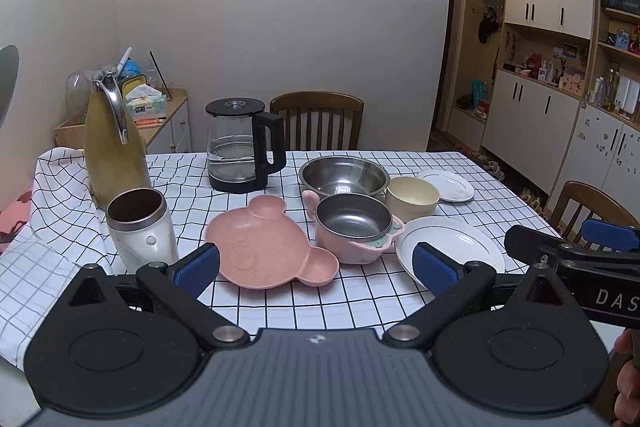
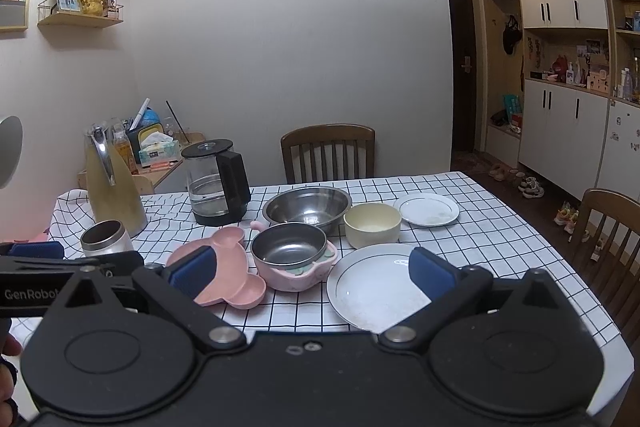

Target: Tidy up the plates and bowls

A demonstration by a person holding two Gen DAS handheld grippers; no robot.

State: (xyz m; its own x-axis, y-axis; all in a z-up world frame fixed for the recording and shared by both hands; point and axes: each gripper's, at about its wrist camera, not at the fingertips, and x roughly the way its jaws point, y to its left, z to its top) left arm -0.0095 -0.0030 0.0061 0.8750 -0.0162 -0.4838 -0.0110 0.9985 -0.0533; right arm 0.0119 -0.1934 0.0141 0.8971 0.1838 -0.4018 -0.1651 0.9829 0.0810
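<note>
On the counter (image 2: 500, 227), plates and bowls lie unstacked (nothing sorted), big plate (image 2: 376, 291) at 6 o'clock; both claws spread, empty.

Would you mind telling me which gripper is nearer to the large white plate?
Right. The right gripper hangs just before the large white plate; the left gripper faces the pink bear-shaped plate, further left.

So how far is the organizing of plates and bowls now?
Nothing looks done: no dish is stacked. The large white plate, small white plate, pink bear-shaped plate, big steel bowl, cream bowl and pink steel-lined bowl lie separately. Left claw and right claw are open, empty. Everything remains.
</note>
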